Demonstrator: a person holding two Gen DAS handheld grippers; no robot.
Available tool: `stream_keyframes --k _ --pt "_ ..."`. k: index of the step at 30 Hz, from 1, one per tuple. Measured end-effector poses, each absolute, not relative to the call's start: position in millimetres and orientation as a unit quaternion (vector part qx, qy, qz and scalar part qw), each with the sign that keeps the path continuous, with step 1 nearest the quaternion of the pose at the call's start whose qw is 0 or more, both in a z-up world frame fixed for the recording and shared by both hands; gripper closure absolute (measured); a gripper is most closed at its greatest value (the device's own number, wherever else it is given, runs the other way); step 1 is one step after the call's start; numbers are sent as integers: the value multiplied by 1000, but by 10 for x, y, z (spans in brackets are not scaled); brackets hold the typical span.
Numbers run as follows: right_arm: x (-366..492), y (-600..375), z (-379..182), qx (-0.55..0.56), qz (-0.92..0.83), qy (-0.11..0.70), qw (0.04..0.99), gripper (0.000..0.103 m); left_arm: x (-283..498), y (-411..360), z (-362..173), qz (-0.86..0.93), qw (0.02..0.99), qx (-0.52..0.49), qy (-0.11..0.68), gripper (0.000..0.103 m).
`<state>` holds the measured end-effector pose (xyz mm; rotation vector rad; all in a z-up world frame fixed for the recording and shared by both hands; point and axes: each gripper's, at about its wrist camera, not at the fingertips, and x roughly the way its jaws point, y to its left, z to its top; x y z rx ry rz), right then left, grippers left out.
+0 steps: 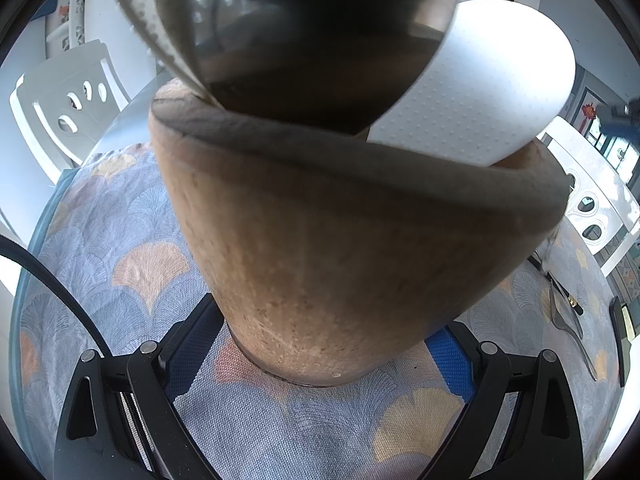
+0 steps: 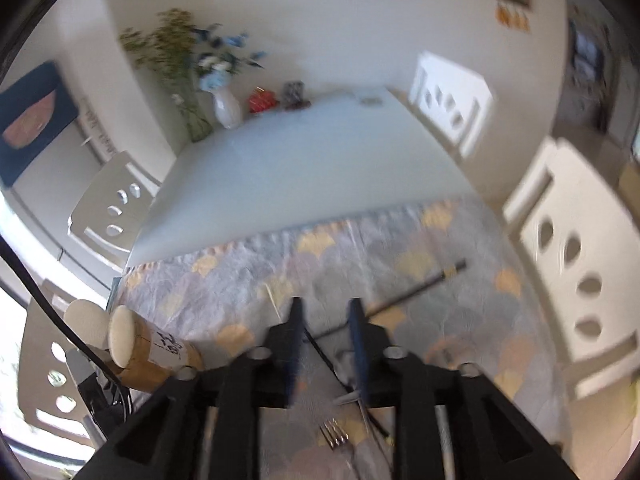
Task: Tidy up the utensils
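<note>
A brown cork-textured utensil holder stands on the patterned tablecloth. It fills the left wrist view, and my left gripper is shut on its base, a blue pad on each side. A dark metal ladle and a white dotted spatula stick out of it. In the right wrist view the holder sits at the lower left. My right gripper hovers above the cloth, open, nothing between its fingers. Under it lie a fork and a black chopstick.
The fork and black chopstick lie at the right of the cloth, beside a dark flat object. White chairs ring the table. A vase of flowers and small items stand at the far end of the white tabletop.
</note>
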<state>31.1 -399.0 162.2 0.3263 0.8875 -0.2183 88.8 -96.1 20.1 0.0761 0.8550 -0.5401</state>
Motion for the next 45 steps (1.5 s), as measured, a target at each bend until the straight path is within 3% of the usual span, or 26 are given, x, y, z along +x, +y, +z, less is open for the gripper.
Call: stream_keyframes --k 3,12,23,26,29,31,33,37,40,45 --pt "215 -4204 1402 198 -125 445 865 59 889 -962 201 -259 874 36 409 7" --pt "36 -4580 674 259 -198 522 788 59 891 -962 201 -259 874 36 410 7" --pt "146 -5071 51 423 -244 520 701 59 889 -968 201 -259 874 36 410 7" --pt "322 -5000 98 387 -280 527 704 58 889 -969 201 -258 874 36 410 7" --pt "589 -4808 105 275 -312 562 715 62 894 -962 199 -259 874 36 410 7" --pt "713 -4622 134 205 -303 570 736 79 891 -968 200 -259 874 36 410 7" --pt "783 -4479 155 148 -284 577 751 90 893 -965 200 -258 874 36 410 7" --pt "745 -4311 187 87 -207 571 789 93 892 -969 200 -258 874 36 410 7" --pt "584 -4330 261 126 -113 565 808 96 895 -964 199 -258 874 36 410 7" --pt "310 -4320 318 102 -77 578 806 96 896 -966 199 -258 874 36 410 7"
